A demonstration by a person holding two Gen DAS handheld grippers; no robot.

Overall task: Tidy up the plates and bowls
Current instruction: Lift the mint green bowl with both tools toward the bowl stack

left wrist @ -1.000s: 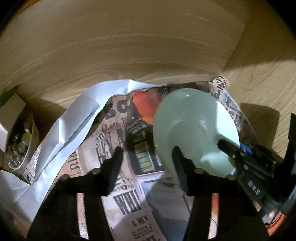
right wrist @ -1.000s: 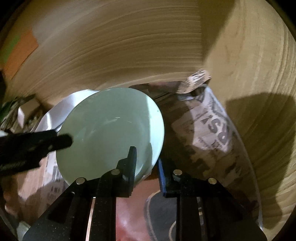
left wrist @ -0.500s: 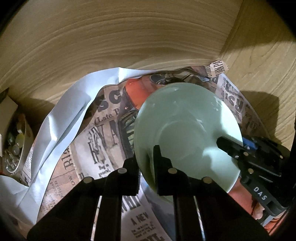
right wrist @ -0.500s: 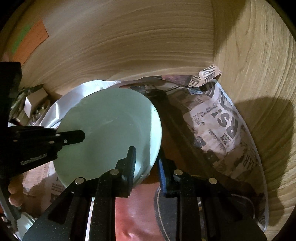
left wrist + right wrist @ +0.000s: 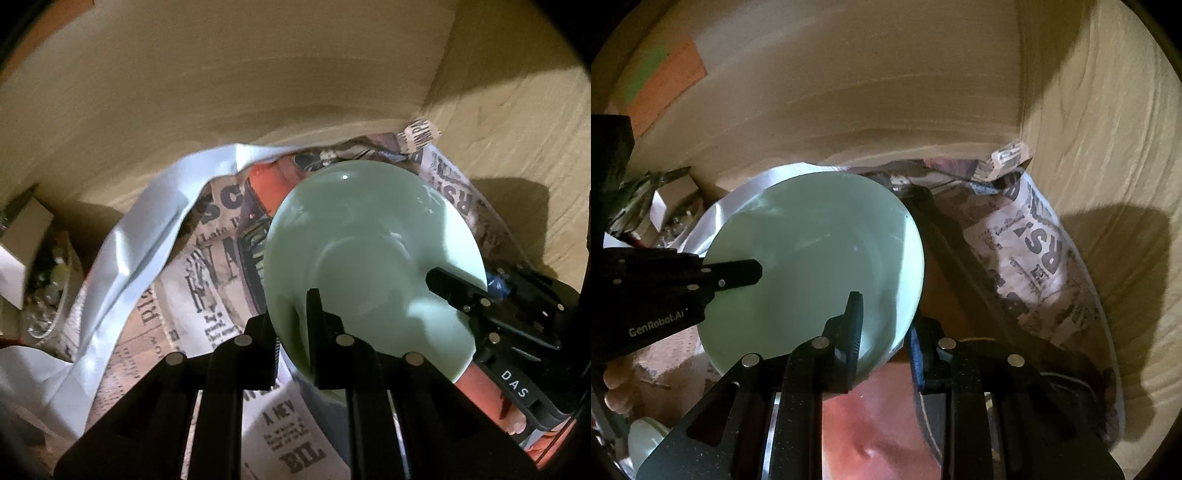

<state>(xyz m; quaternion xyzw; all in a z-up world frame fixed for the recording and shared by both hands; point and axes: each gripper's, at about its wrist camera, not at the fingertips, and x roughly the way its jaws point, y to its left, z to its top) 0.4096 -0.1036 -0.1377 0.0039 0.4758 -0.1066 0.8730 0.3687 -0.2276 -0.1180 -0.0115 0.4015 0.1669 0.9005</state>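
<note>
A pale green bowl [image 5: 369, 258] is held above the newspaper-lined shelf, tilted. My left gripper [image 5: 291, 325] is shut on its near-left rim, one finger inside the bowl and one outside. My right gripper [image 5: 886, 325] is shut on the opposite rim and shows at the right of the left wrist view [image 5: 458, 291]. In the right wrist view the bowl [image 5: 820, 266] fills the centre-left, with the left gripper's finger [image 5: 735, 275] reaching over its left edge.
Newspaper [image 5: 207, 295] and a white sheet [image 5: 140, 243] line the wooden shelf; wooden walls [image 5: 258, 92] close the back and right. A clear dish of small items [image 5: 48, 295] and a box sit at the left. Another pale bowl [image 5: 646, 439] lies low left.
My left gripper went from open beside the bowl to shut on its rim. The bowl now stands a little higher and closer, held by both grippers.
</note>
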